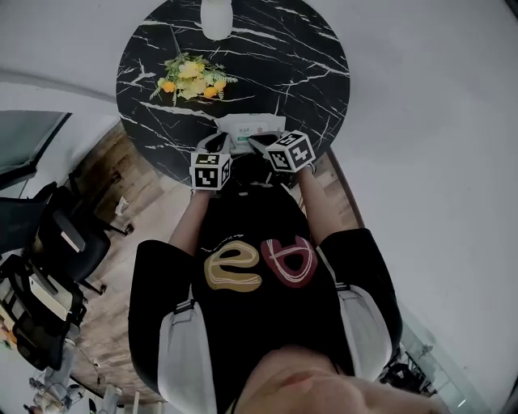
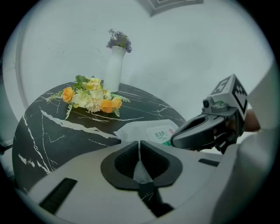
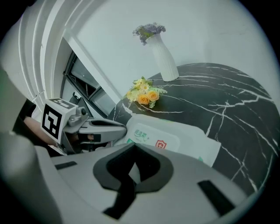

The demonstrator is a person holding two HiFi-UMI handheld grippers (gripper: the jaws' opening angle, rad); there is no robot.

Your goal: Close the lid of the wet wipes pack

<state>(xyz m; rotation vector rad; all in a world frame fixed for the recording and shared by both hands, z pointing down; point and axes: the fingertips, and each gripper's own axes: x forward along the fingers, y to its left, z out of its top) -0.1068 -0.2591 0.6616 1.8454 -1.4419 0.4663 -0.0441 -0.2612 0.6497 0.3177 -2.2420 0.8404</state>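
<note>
The white wet wipes pack (image 1: 251, 126) lies at the near edge of the round black marble table (image 1: 299, 65). Its label lid (image 3: 155, 139) looks flat on the pack (image 3: 192, 142). My left gripper (image 1: 217, 145) and right gripper (image 1: 261, 144) hover side by side just short of the pack's near edge. In the left gripper view the left gripper (image 2: 140, 145) has its pads together with nothing held, and the pack (image 2: 148, 130) sits just beyond them. The right gripper (image 3: 133, 149) is shut and empty too. Each gripper shows in the other's view: the right gripper (image 2: 205, 129), the left gripper (image 3: 94, 127).
A bunch of yellow and orange flowers (image 1: 191, 78) lies on the table behind the pack. A white vase (image 1: 216, 18) stands at the far edge. Dark chairs (image 1: 57, 242) stand on the wooden floor to the left. My torso is close to the table's near rim.
</note>
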